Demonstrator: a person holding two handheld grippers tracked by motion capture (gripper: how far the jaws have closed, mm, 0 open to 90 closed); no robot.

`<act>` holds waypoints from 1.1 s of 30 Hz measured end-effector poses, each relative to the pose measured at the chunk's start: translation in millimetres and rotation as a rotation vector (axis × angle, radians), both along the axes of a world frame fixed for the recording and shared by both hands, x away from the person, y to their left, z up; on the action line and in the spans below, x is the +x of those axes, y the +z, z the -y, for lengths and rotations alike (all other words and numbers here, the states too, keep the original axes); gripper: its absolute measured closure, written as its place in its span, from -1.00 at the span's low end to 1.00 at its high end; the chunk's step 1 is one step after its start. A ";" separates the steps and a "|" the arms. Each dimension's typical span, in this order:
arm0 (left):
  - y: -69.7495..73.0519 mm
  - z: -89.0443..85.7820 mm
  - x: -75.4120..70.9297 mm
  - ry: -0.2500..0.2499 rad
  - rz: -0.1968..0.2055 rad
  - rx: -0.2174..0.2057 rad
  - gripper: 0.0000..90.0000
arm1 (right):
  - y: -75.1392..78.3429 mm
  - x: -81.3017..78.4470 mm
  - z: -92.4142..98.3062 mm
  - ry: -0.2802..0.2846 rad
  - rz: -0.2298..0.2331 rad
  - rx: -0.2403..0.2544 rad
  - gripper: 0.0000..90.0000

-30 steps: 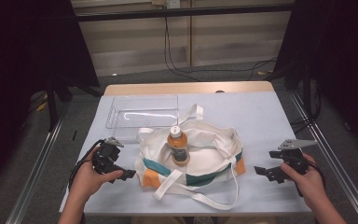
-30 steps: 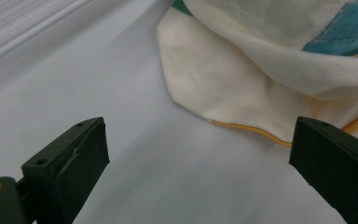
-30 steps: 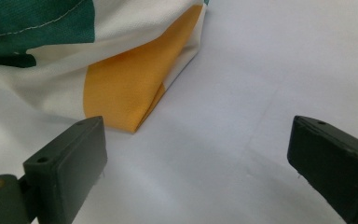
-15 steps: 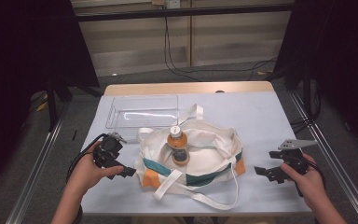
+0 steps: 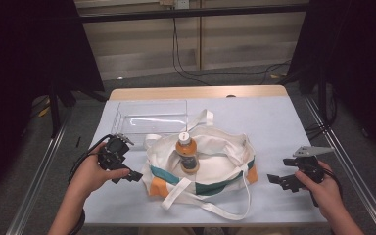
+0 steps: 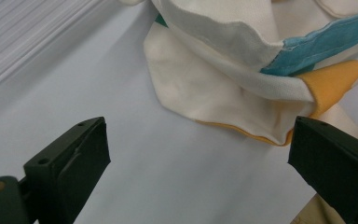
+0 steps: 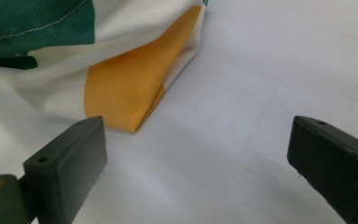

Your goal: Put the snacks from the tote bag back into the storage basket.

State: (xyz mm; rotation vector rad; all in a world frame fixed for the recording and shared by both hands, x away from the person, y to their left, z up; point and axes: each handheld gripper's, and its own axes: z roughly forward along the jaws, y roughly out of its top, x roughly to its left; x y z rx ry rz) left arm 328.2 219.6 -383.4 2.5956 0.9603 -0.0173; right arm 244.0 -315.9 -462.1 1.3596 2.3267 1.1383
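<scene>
A white canvas tote bag (image 5: 215, 161) with teal and orange patches lies crumpled in the middle of the table. An orange bottle (image 5: 187, 152) with a white cap rests on top of it, cap pointing away from me. My left gripper (image 5: 131, 160) is just left of the bag, open and empty. In the left gripper view the bag's orange-edged corner (image 6: 223, 84) lies ahead of the left gripper (image 6: 198, 158). My right gripper (image 5: 279, 170) sits a little way right of the bag, open. In the right gripper view the right gripper (image 7: 198, 158) faces the bag's orange corner (image 7: 130, 88).
A clear plastic tray (image 5: 152, 116) stands at the back left, just behind the bag, and its ribbed edge (image 6: 28, 32) shows at upper left. The bag's long straps (image 5: 210, 205) trail toward the front edge. Bare pale tabletop (image 5: 284, 122) stretches to the back right.
My left gripper has shifted slightly forward and toward the bag's left side. The right gripper, the bag and the bottle have stayed put.
</scene>
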 end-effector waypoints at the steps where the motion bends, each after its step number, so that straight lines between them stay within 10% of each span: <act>1: 0.7 1.0 0.2 0.007 0.001 -0.002 -0.89 | -0.1 0.2 -0.1 0.003 0.003 -0.003 -0.90; 33: 37.4 30.1 21.1 -0.043 -0.013 0.024 -0.86 | 1.1 0.4 -1.5 0.011 0.001 -0.001 -0.90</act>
